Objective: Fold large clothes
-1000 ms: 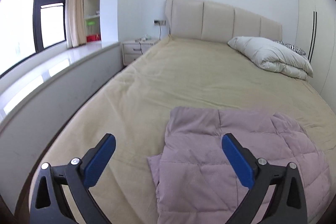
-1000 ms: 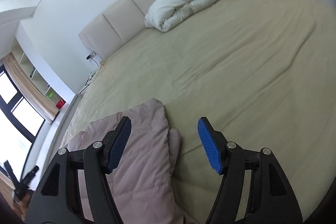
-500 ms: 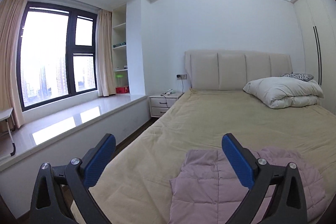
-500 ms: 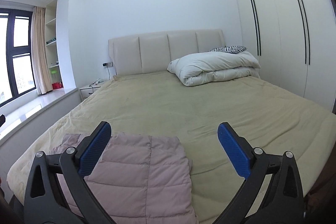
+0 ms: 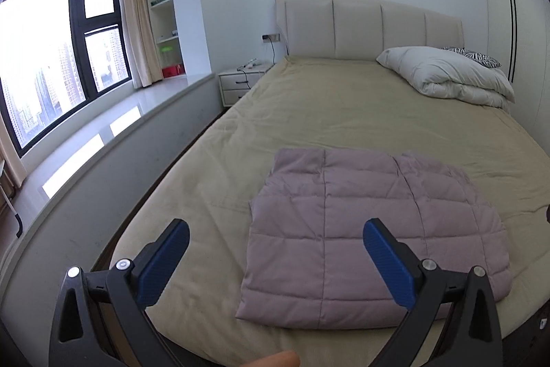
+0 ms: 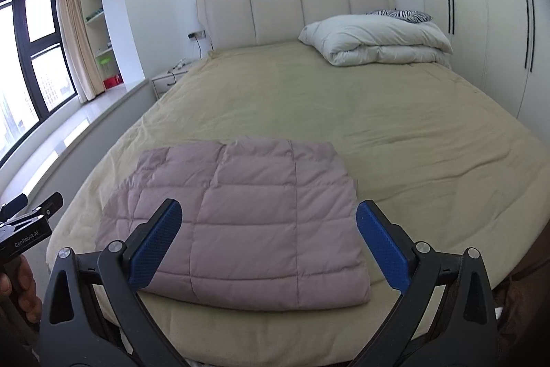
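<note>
Quilted mauve down jacket [image 6: 240, 215] lies folded into a rough rectangle on the beige bed cover [image 6: 343, 112], near the foot edge. Seen from the right gripper [image 6: 268, 239]: ahead of and below the jaws, spanning most of the gap between them, not touched. Seen from the left gripper [image 5: 275, 258]: ahead, lying mostly toward the right-hand jaw, apart from both pads.

Jaw state: right jaws stand at full width, having just been opening, with nothing between the pads. Left jaws also wide, nothing gripped.

Handling, judged from appearance:
- Light for its bulk; padded and springy, so likely to puff back open when released.
- Soft, no stiffness; sags if lifted by one point.
- Shell fabric looks smooth, probably slippery under the pads.
- Not fragile.

Where to grip: at a folded edge or corner, pinching all layers together, one gripper per corner of the near edge. Avoid the puffy middle, where only the top layer would be caught.

Count:
- Jacket: one.
- Grippers: two.
- White folded duvet [image 6: 378, 38], far beyond the jaws by the headboard: one.
- Zebra-print pillow [image 6: 398, 14] behind it: one.
</note>
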`<action>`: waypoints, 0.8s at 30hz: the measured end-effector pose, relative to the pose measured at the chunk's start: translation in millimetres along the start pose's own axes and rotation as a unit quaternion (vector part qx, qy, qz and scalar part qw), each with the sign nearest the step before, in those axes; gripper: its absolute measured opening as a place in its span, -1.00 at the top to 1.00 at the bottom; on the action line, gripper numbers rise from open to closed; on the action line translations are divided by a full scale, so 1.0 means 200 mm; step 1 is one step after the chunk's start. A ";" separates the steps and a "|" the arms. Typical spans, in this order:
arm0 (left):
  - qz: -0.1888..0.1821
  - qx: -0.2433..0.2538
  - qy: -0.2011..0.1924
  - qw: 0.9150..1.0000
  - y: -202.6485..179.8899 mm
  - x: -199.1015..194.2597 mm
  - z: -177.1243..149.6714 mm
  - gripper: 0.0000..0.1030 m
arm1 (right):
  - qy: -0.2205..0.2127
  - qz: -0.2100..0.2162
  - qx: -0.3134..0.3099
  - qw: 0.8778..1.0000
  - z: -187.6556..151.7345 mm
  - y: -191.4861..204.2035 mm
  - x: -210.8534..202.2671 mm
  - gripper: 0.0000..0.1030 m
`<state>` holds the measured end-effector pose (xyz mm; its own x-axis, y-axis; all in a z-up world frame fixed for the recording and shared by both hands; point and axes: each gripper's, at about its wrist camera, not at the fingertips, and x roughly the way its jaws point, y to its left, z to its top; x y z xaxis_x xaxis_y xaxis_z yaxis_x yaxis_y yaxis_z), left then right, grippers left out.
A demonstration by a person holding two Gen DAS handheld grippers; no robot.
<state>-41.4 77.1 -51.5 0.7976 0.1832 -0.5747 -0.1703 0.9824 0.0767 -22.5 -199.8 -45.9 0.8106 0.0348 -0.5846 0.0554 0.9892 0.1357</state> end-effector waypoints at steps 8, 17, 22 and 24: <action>-0.018 0.015 0.051 0.998 -0.09 0.10 -0.08 -1.00 | 0.059 -0.011 0.030 0.998 -0.12 -0.03 0.17 -1.00; -0.025 0.028 0.061 0.997 -0.13 0.11 -0.10 -1.00 | 0.071 -0.036 0.004 0.997 -0.08 0.00 0.16 -1.00; -0.022 0.024 0.066 0.997 -0.13 0.12 -0.10 -1.00 | 0.077 -0.048 -0.005 0.996 -0.07 0.05 0.15 -1.00; -0.022 0.024 0.066 0.997 -0.13 0.12 -0.09 -1.00 | 0.079 -0.049 -0.012 0.996 -0.07 0.08 0.15 -1.00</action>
<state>-29.0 55.1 -82.4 0.7200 0.1373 -0.6803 -0.1070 0.9905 0.0868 -6.1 -181.0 -72.4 0.7003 -0.0427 -0.7126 0.1153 0.9919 0.0539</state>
